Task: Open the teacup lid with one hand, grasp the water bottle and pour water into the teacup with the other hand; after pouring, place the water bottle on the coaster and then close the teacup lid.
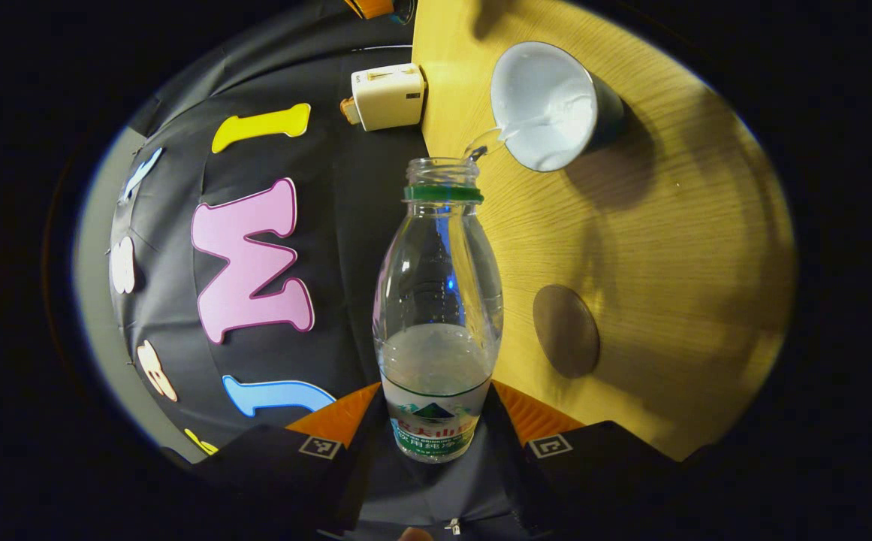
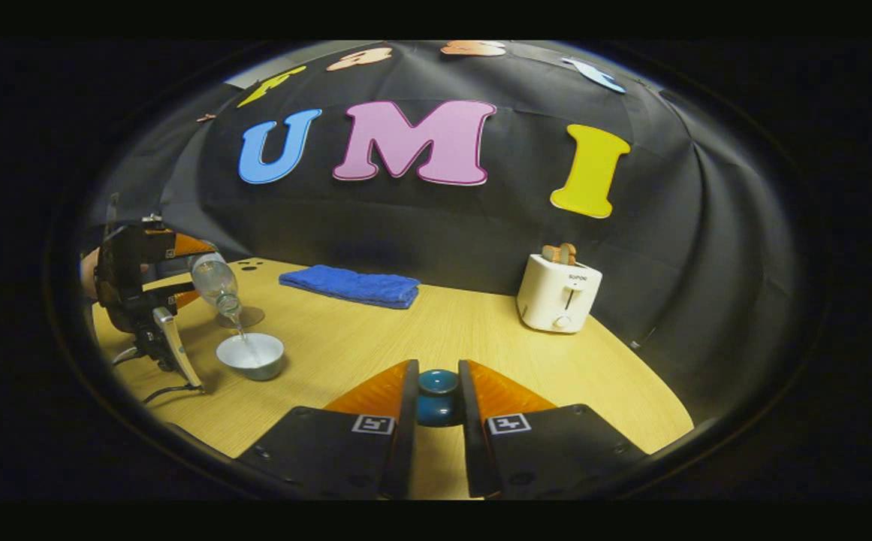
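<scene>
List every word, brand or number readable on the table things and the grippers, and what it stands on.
Water bottle label: printed characters, too blurred to read.
Toaster front: one small word, too small to read.
Square markers on the right hand-held gripper, which holds the teacup lid: patterns, no words.
Nothing here can be quoted.

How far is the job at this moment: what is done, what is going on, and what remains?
Done: the lid is off, clamped in the right gripper. In hand: the left gripper tilts the bottle, and a thin stream runs into the open teacup. Left: set the bottle on the coaster, then close the teacup.
</scene>
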`<state>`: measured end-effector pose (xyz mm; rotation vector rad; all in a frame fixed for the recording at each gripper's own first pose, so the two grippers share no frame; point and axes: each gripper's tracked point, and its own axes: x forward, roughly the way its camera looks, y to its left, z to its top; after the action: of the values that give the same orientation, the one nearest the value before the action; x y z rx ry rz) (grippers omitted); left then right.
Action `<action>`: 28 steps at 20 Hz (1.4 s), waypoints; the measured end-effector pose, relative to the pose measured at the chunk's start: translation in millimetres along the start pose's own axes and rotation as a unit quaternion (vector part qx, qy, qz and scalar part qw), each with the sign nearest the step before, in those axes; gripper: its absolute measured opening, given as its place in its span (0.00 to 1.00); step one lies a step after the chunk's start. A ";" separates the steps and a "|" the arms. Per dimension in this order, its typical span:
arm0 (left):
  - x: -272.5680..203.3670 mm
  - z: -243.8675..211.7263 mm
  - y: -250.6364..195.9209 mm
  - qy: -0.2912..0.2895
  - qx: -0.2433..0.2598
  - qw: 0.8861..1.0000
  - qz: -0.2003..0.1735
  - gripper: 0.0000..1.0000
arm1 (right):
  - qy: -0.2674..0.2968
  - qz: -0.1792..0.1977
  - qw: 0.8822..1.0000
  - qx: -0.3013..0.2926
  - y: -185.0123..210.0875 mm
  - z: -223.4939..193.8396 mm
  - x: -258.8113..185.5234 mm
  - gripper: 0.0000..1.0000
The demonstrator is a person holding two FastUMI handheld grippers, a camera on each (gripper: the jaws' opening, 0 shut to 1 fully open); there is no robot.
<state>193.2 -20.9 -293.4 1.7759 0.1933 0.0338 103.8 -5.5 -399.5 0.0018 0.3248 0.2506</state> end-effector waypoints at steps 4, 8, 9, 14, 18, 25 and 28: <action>4.1 1.5 6.9 -0.008 0.016 1.000 0.014 0.75 | -0.002 -0.001 1.000 -0.001 1.0 2.2 -1.4 0.30; 5.6 -0.5 11.1 -0.006 0.034 0.999 0.025 0.75 | -0.005 -0.001 1.000 -0.005 1.4 5.7 -4.1 0.30; 5.2 0.6 12.7 -0.008 0.037 0.999 0.030 0.75 | -0.006 0.000 1.000 -0.006 2.1 6.0 -5.1 0.30; 6.5 4.4 18.7 -0.017 0.050 0.998 0.041 0.75 | -0.012 0.003 1.000 -0.008 3.4 9.5 -9.8 0.30; 8.5 6.4 26.0 -0.024 0.064 0.996 0.055 0.75 | -0.016 0.006 1.000 -0.009 4.8 12.1 -12.7 0.30; 9.2 11.9 42.8 -0.043 0.088 0.991 0.093 0.75 | -0.021 0.010 1.000 -0.007 3.1 12.5 -14.2 0.30; 8.8 12.8 49.4 -0.046 0.101 0.988 0.107 0.75 | -0.025 0.013 1.000 -0.007 4.5 14.6 -15.8 0.35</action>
<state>209.1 -41.9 -248.7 1.9906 -0.0625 0.0892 92.9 -4.4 -380.5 -0.0015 0.2737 0.2790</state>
